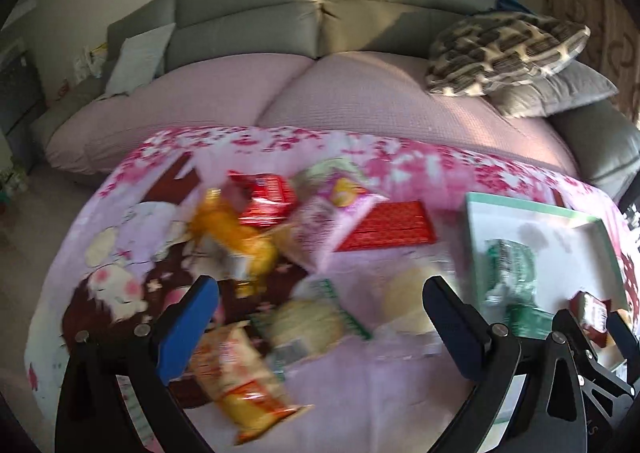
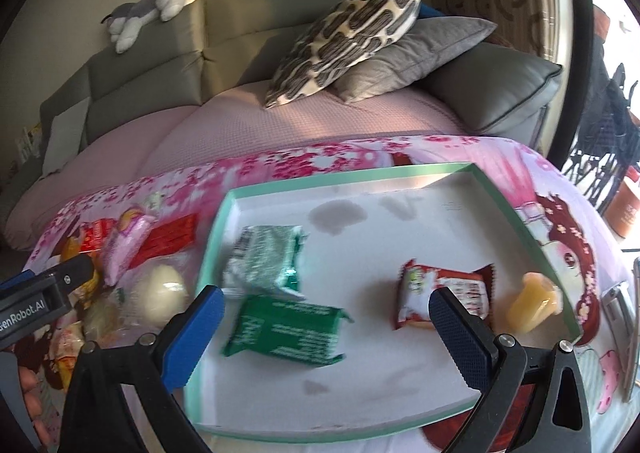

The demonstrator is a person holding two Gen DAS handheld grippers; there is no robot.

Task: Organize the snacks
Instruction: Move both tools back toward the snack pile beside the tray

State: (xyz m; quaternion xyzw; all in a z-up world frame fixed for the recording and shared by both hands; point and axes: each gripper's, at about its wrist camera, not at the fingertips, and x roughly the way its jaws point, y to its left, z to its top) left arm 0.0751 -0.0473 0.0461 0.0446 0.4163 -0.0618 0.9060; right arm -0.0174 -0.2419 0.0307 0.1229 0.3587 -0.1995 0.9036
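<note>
Snacks are being sorted on a bench draped in a pink cartoon-print cloth [image 1: 360,385], in front of a grey sofa [image 1: 320,13]. Both tongs stand spread wide and grip nothing. The left tongs [image 1: 320,293] hover over the unsorted pile: a pale round pastry in a green-edged wrapper [image 1: 308,321] lies directly between and just ahead of the fingers, an orange-and-white packet [image 1: 240,365] beside the left finger, and red [image 1: 268,197], pink [image 1: 332,221] and yellow [image 1: 236,237] packets farther ahead. The right tongs [image 2: 326,309] hang above the mint-rimmed tray [image 2: 532,229], which sits to the right of the pile and already carries two green packets [image 2: 280,333], a red-wrapped cake [image 2: 444,293] and a small orange jelly cup [image 2: 532,305]. The left hand is plainly nearer the loose snacks; the pastry's long axis appears to run roughly across the gap between the fingers, though motion blur leaves that uncertain. The tray lies to that hand's right.
</note>
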